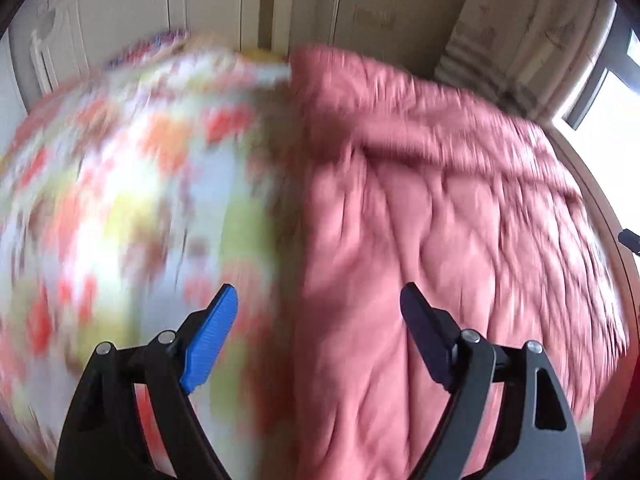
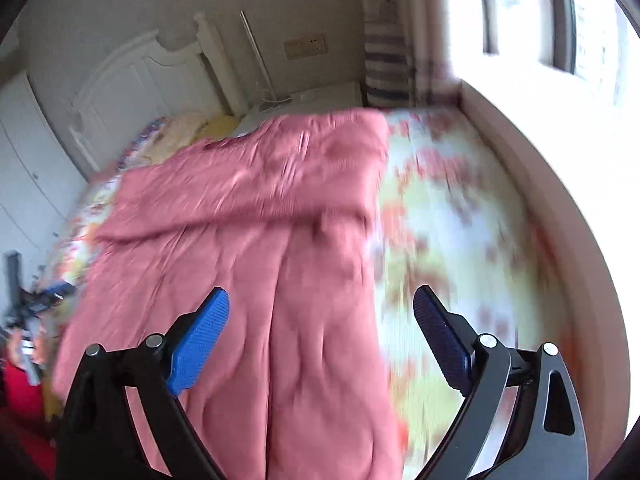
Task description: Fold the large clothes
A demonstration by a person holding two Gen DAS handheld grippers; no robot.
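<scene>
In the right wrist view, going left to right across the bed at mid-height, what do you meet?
White wardrobe doors → pink quilted cover → floral bedsheet → pale ledge beside the bed → bright window.

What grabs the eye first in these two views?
The pink quilt, spread wrinkled down the middle of the bed. The floral sheet shows beside it, blurred in both views. Both the left gripper and the right gripper hang open above the bedding, holding nothing.
</scene>
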